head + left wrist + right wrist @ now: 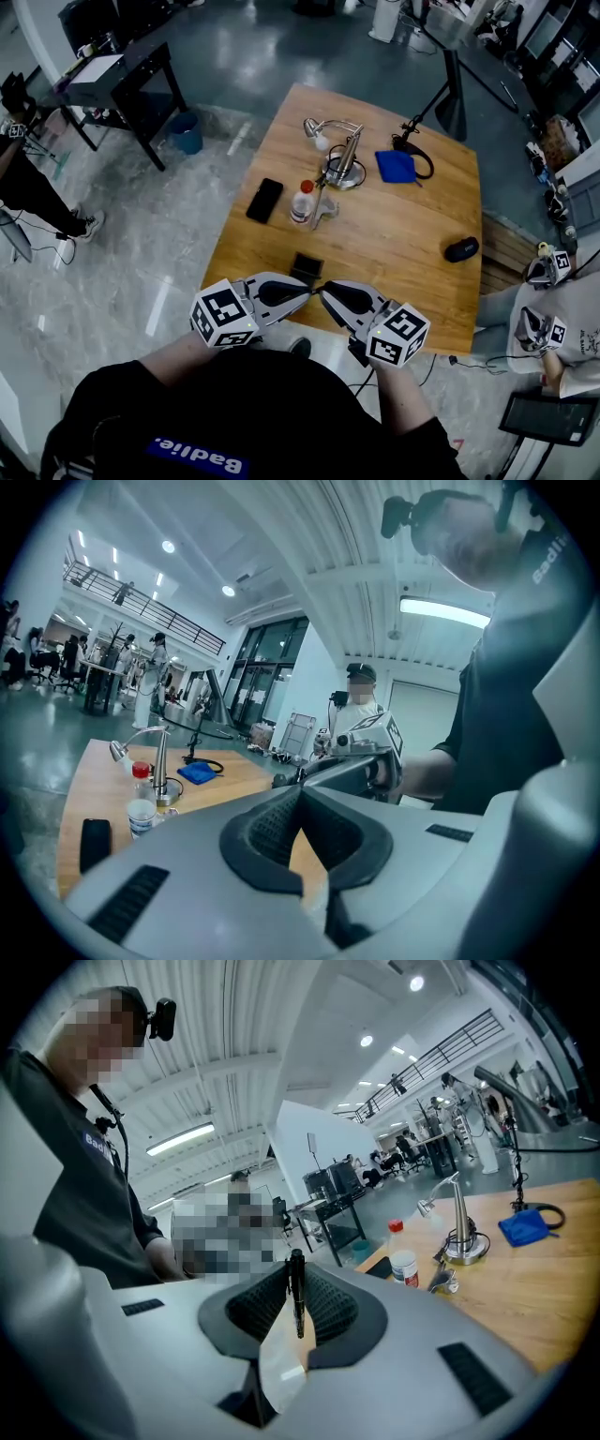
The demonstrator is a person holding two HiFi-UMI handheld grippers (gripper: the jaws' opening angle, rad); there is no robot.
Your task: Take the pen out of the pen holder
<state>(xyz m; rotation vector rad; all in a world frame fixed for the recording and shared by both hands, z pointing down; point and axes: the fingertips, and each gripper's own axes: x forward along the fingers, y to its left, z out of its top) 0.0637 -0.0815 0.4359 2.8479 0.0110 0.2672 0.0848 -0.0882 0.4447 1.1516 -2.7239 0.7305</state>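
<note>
Pen (pixel 297 1297), slim and black, stands upright, pinched between the ribbed pads of the right gripper (pixel 294 1277), its ends showing above and below them, clear of the holder. The left gripper (pixel 300 797) is clenched on nothing, its tip nearly meeting the right one. Just beyond the tips at 12 o'clock sits a black square holder (pixel 306 267) on the wooden table (pixel 403 234). Farther out are a bottle (pixel 302 200) at 12, a phone (pixel 264 200) at 11, a blue cloth (pixel 396 166) at 1 and a mouse (pixel 461 249) at 2.

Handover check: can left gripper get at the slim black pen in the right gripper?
Probably yes: the left gripper sits tip to tip with the right gripper holding the slim black pen, nothing between. Its own jaws are shut.
</note>
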